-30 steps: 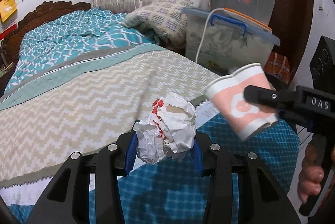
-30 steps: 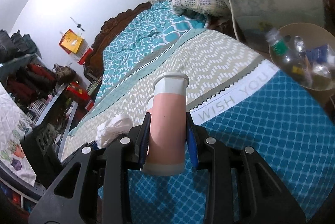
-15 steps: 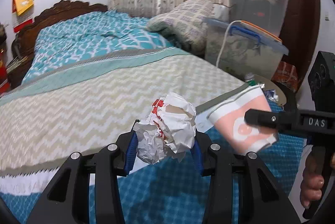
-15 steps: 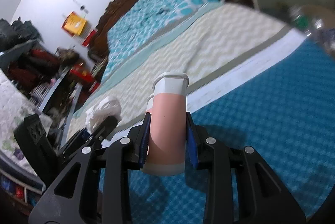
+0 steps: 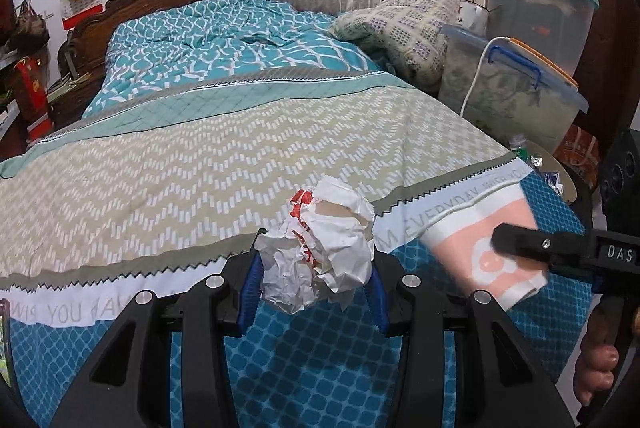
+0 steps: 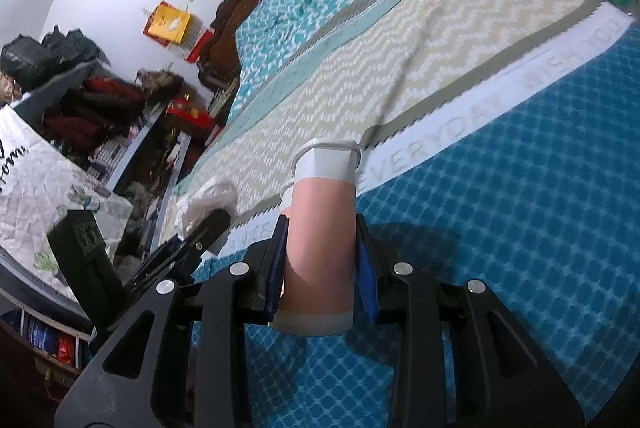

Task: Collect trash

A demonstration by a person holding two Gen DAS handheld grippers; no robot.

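The left gripper [image 5: 316,268] is clamped on a crumpled paper wrapper [image 5: 320,264], white with red print, which bulges up between its blue pads and hangs above the foot of the bed [image 5: 200,164]. Just to its right, the right gripper [image 6: 320,268] is closed on a pink-and-white paper cup [image 6: 322,248]; in the left wrist view the same cup [image 5: 480,248] lies tilted, its open rim towards the wrapper and its base towards the person's hand [image 5: 596,360] on the handle. Seen from the right wrist, the cup's long axis runs straight out along the fingers, rim farthest from the camera. The move ahead turns on the bin [image 5: 560,176], a round tub at the far right corner of the bed holding bottles and foil scraps: it sits beyond and to the right of both grippers, below the stacked plastic storage boxes [image 5: 516,92]. The right hand, with the cup, looks the nearer of the two, so it would probably drop first. Compared with a second ago, both grips are unchanged, but the views have swung: the bin, then large at the right edge of the right wrist view, has slid almost out of it, leaving only a bottle top at the upper right corner, while the left wrist view now takes in more of the headboard and the bin's edge.
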